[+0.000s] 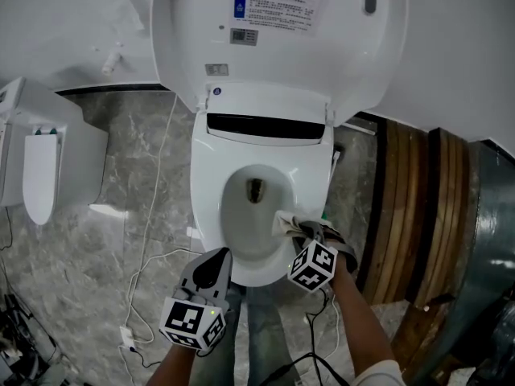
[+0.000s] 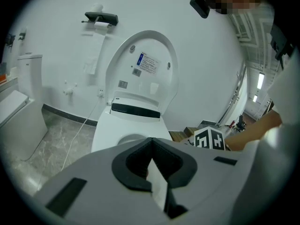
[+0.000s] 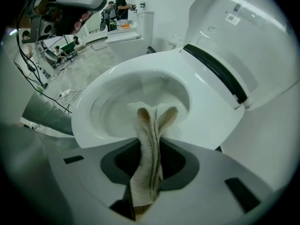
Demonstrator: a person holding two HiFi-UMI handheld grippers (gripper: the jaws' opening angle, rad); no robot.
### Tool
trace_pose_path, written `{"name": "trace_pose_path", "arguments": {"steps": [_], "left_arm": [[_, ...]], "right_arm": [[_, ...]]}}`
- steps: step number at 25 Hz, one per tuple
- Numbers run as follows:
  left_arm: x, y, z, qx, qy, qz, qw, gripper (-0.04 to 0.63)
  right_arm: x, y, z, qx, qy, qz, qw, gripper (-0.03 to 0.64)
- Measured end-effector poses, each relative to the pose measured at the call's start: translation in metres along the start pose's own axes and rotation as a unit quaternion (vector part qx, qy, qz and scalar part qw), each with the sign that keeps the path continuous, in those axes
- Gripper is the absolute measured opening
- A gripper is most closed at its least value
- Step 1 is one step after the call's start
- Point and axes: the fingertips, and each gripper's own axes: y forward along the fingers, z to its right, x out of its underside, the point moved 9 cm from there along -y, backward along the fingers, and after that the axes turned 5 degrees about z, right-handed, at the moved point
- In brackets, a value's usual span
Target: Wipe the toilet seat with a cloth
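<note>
Marble floor (image 1: 121,175) is left open at 9 o'clock of toilet seat (image 1: 208,207), with wood panelling (image 1: 410,207) close at 3. Cloth (image 1: 286,220) is pinched by right gripper (image 1: 304,232) at the 4 o'clock edge. Left gripper (image 1: 217,257) is pressed together, empty, at 7.

Grey left tool (image 1: 219,256), grey right tool (image 1: 299,226), black-and-white marker cubes (image 1: 193,322), white cuff (image 1: 380,374)

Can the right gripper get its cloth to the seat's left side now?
Probably yes: lid up, nothing on the toilet seat; only the shut left gripper, near its front edge, crowds the path.
</note>
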Motion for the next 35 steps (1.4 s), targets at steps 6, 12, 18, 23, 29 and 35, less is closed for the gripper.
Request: {"name": "trace_pose_path", "arguments": {"steps": [6,12,18,23,29,35], "left_arm": [[0.005,-0.009,-0.006,0.004,0.001,-0.005,1.0000,0.010],[0.010,-0.018,-0.014,0.006,-0.003,-0.001,1.0000,0.010],[0.011,-0.024,-0.024,-0.002,-0.010,0.004,0.9999,0.009],[0.012,-0.032,-0.035,-0.014,-0.019,0.008,0.9997,0.009],[0.014,-0.042,-0.048,-0.028,-0.029,0.013,0.9991,0.009],[0.015,-0.050,-0.062,-0.038,-0.042,0.020,0.9982,0.009]], "right_arm": [[0.004,-0.004,-0.031,-0.014,0.055,0.008,0.998,0.097],[0.005,-0.007,-0.072,-0.039,0.084,0.015,0.996,0.097],[0.000,-0.009,-0.111,-0.065,0.097,0.026,0.993,0.097],[-0.007,-0.010,-0.136,-0.082,0.105,0.032,0.991,0.097],[-0.021,-0.008,-0.157,-0.108,0.084,0.031,0.990,0.097],[-0.043,-0.002,-0.173,-0.128,0.059,0.030,0.989,0.096]]}}
